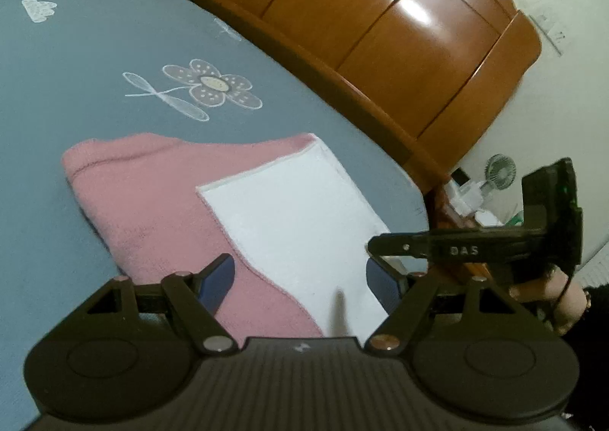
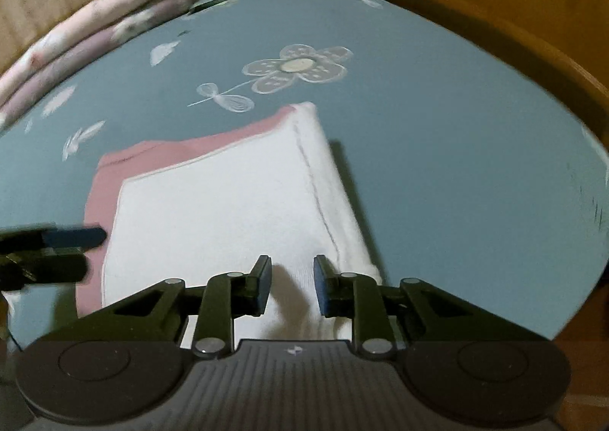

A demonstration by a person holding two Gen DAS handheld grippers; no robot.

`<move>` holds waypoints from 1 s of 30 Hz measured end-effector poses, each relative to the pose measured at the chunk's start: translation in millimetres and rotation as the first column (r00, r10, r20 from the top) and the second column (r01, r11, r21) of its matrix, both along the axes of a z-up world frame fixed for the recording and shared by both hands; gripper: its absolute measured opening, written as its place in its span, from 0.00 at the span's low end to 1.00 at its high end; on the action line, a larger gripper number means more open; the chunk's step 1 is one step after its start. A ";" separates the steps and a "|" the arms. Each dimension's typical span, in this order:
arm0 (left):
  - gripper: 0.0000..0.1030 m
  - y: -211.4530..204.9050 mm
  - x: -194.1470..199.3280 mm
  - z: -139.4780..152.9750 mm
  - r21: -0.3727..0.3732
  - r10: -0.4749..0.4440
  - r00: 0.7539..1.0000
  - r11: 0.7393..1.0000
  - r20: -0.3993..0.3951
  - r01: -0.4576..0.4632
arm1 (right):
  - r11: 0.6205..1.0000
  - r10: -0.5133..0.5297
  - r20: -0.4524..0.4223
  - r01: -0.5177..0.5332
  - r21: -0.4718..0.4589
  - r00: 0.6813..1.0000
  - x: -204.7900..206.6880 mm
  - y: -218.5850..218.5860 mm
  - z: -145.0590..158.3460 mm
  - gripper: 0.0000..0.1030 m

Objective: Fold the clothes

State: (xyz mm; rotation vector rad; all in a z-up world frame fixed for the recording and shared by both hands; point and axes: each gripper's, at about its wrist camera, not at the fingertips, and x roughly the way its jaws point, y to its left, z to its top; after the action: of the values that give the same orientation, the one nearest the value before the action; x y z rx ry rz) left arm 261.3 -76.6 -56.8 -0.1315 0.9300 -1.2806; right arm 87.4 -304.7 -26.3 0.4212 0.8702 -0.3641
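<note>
Nearest our lenses, the left gripper (image 1: 298,278) hangs with its jaws spread wide and nothing between them, poised over the near edge of the folded garment. We find that garment, a pink-and-white top (image 1: 213,210), lying flat on the blue-grey bedsheet (image 1: 95,50), just below its embroidered flower (image 1: 213,86). Further right, the right gripper (image 2: 292,286) points down over a puckered ridge of white cloth (image 2: 289,290). Its jaws stand narrow, but a gap shows on either side of the ridge, so we read it as not yet clamped on anything. Beyond, the wooden headboard (image 1: 380,31) curves along the far edge of the bed.

We judge the fold well along: the top already lies as a compact rectangle, white layer over pink. The step in hand looks like gathering the near hem. The next move calls for a firm pinch on that white ridge, with the left jaws taking the matching edge, so both layers lift together without sliding apart.
</note>
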 end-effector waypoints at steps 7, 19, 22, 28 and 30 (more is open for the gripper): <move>0.74 -7.9 3.4 4.9 0.037 0.001 1.000 0.999 0.015 -0.002 | 0.951 0.308 0.017 -0.308 0.009 0.951 -19.8 48.8 19.3 0.30; 0.74 -13.2 -3.7 17.3 0.080 0.017 0.998 0.997 0.054 -0.022 | 0.830 0.551 -0.015 -0.546 0.109 0.834 -3.5 91.2 -20.8 0.29; 0.74 -14.4 -10.1 28.2 0.054 -0.006 0.995 0.999 0.103 0.000 | 0.856 0.516 -0.018 -0.515 0.045 0.857 -13.7 82.4 -4.7 0.30; 0.74 -29.2 -13.6 12.8 0.110 -0.035 0.992 0.994 0.118 0.022 | 0.961 0.275 -0.015 -0.276 -0.036 0.961 -45.6 42.5 13.4 0.31; 0.75 -29.8 -13.6 8.6 0.117 -0.042 0.991 0.993 0.129 0.027 | 0.981 0.192 -0.047 -0.193 -0.033 0.980 -50.4 30.5 4.3 0.31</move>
State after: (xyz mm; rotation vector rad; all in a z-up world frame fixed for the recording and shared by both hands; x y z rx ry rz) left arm 247.7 -106.4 -48.2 0.0588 0.8940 -1.2489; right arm 37.0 -274.2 -22.0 0.2917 0.9373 -0.2115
